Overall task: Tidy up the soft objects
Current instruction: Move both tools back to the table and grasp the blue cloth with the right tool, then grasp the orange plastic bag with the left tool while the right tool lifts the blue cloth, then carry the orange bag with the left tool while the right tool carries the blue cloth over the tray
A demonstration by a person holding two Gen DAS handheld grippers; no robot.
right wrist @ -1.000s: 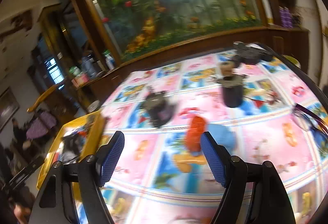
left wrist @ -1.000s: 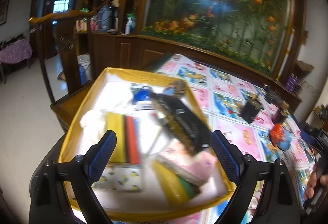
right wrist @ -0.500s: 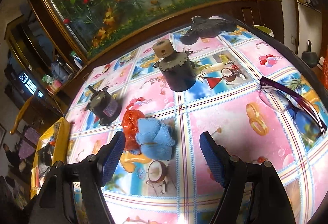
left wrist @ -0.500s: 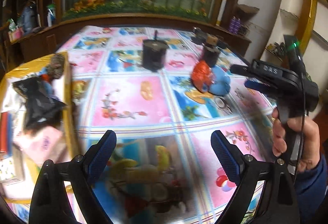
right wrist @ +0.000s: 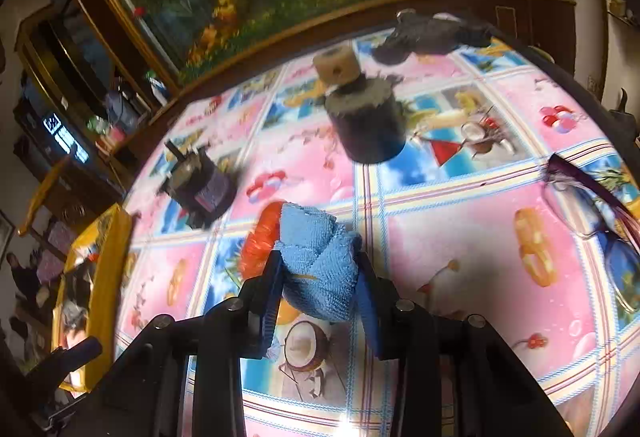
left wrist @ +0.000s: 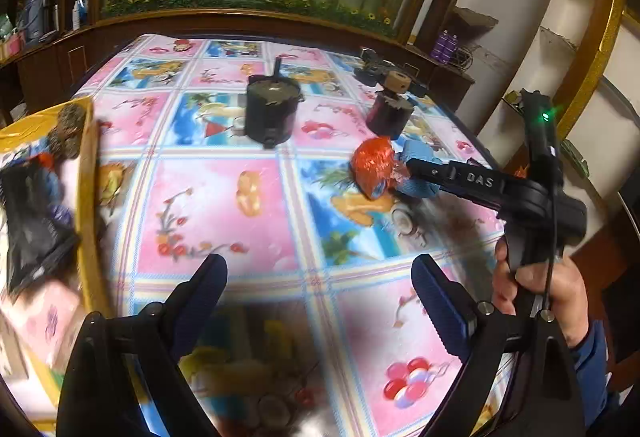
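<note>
Over the tabletop (left wrist: 208,205) in the left wrist view, the left gripper (left wrist: 320,301) hangs wide open, nothing between its fingers; yellow tray (left wrist: 90,197) at the left edge. Right wrist view now: right gripper (right wrist: 320,273) closing, pads squeezing the blue cloth (right wrist: 320,261), with the orange bundle (right wrist: 260,237) touching its left side, mid-tabletop.

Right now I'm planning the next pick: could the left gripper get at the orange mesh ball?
Probably yes. The left gripper is open and empty, with bare tablecloth between it and the orange mesh ball. But the right gripper, closing on the blue cloth, sits right against the ball's far side.
</note>
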